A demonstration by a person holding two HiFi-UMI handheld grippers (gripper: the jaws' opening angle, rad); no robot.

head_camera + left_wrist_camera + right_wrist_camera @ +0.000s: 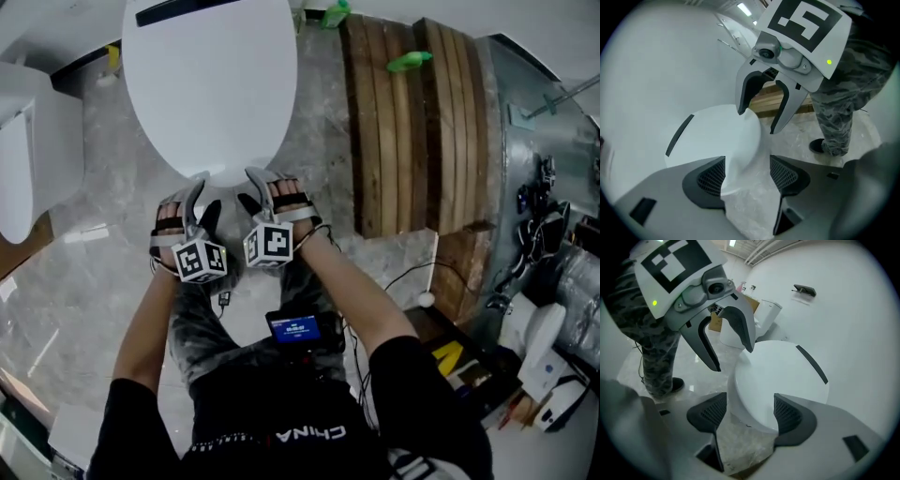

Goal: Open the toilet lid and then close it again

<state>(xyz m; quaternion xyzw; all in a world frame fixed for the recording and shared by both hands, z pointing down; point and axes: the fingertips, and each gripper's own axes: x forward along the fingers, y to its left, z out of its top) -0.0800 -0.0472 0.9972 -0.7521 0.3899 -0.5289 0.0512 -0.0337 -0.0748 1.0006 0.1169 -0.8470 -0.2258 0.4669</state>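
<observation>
Toilet lid (211, 84), white and oval, lies flat and shut at the top centre of the head view. Its long axis runs up and down the picture. The end with the dark strip (178, 9) points away from the person, and the rounded front edge points toward them.

Left gripper (202, 202) and right gripper (258, 192) sit side by side at that front edge, each with its marker cube toward the person. The jaws of both stand apart and clamp nothing.

The head view alone shows the wooden planks (412, 122) to the right of the lid, the marble floor (75, 281) and a small screen (295, 328) at the person's waist.

The left gripper view shows the front edge of the lid (717, 136) reaching in between that gripper's own spread jaws (747, 176), with floor filling the rest of the gap. The right gripper (757, 122) hangs just beyond, and camouflage trousers (843, 108) stand behind it.

The right gripper view shows the lid's rim (754, 408) between its spread jaws (750, 416), nearer the right-hand pad. The left gripper (732, 359) is opposite, and a second white toilet (764, 315) stands far behind.
</observation>
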